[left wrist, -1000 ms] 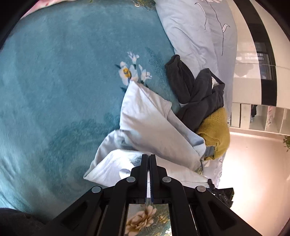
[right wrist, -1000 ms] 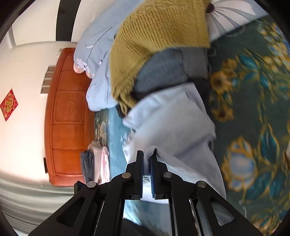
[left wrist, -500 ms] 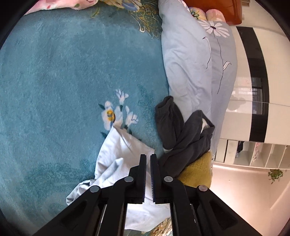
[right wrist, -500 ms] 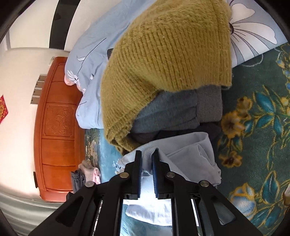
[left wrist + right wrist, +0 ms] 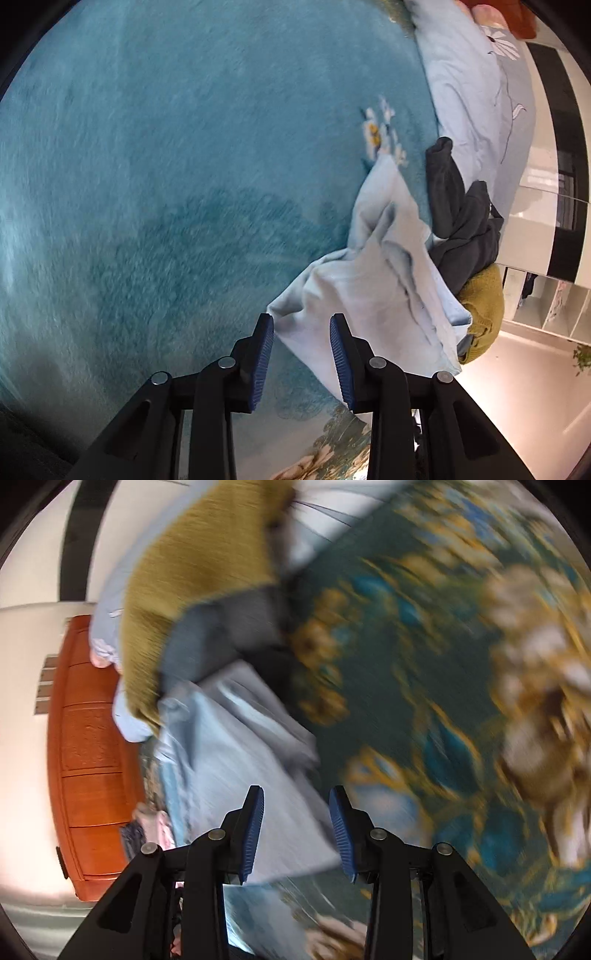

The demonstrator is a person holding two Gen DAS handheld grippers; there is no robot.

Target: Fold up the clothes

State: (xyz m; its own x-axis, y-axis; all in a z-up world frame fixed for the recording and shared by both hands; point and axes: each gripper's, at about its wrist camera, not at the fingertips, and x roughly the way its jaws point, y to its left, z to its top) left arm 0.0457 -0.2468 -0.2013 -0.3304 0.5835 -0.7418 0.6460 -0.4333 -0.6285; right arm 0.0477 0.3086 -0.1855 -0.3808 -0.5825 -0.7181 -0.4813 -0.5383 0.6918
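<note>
Both grippers' jaws are opening, pads clear of cloth. Left gripper [image 5: 301,354] hovers over the near edge of the pale blue garment [image 5: 373,291], which lies crumpled on the teal blanket [image 5: 166,184]. Right gripper [image 5: 295,830] straddles the same garment's corner; view blurred. Dark grey clothes [image 5: 461,218] and mustard knit [image 5: 484,310] lie just right.

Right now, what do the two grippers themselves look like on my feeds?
Both look alike: the left gripper and right gripper have matte black angular fingers with cut-out openings, round silver bolt heads along the arms, and blue ribbed pads inside each fingertip. No cables, markings or sleeves show.
</note>
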